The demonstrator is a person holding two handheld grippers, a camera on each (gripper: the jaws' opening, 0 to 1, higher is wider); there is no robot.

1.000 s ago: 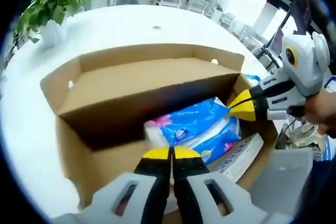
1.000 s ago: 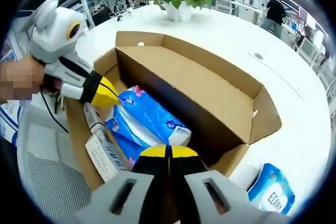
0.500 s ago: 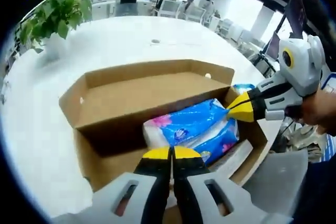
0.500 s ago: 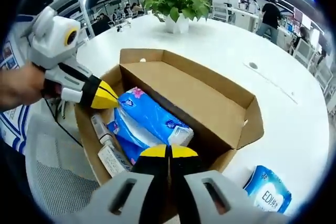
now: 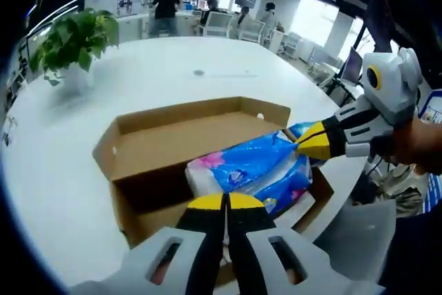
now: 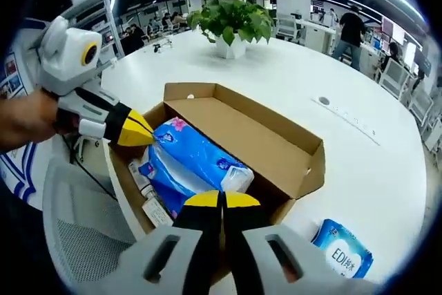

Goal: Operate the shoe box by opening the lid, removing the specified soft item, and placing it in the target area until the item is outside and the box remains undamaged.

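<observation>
Two grippers pinch opposite ends of the blue tissue pack (image 5: pixel 252 170) above the open shoe box (image 5: pixel 173 144) — left gripper (image 5: pixel 224 202) clamped near. Right gripper view: right gripper (image 6: pixel 221 200) also clamped on the pack — uneven pulling could tear its wrapper or snag the lid (image 6: pixel 242 132).

White round table (image 6: pixel 290 81), potted green plant (image 6: pixel 231 22) far ahead of the right tool, second tissue pack (image 6: pixel 341 247) on the table low and right of it, grey mesh chair (image 6: pixel 76 240) lower left, people standing far off
</observation>
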